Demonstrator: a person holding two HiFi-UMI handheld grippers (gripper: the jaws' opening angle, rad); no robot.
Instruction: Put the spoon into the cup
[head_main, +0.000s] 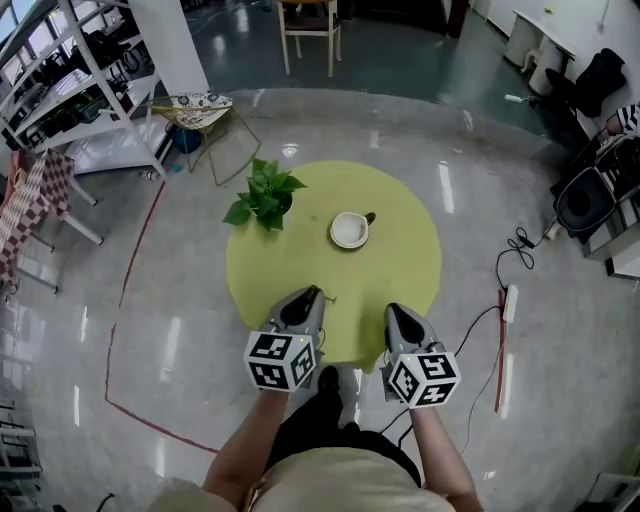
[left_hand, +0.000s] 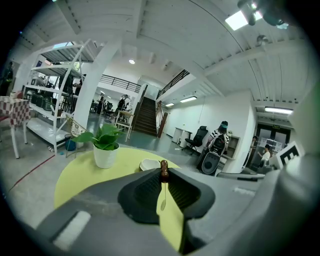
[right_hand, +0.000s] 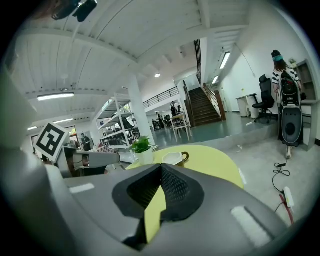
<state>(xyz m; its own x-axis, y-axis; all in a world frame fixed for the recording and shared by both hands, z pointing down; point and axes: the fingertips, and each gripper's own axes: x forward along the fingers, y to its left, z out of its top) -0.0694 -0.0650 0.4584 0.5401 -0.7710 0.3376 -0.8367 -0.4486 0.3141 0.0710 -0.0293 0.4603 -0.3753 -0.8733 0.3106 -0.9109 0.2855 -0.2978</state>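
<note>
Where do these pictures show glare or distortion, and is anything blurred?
Head view: lights glare as white streaks on the glossy floor; the table shows none. Left gripper view: strong fisheye bending, dark corners, yet the spoon is sharp. Right gripper view: same bending; the cup is small but clear.

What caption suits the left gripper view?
Left gripper pinches a brown-handled spoon; beyond, a white cup and potted plant on a round yellow table.

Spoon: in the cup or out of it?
Out. The spoon is pinched between the left gripper's jaws, well short of the cup.
</note>
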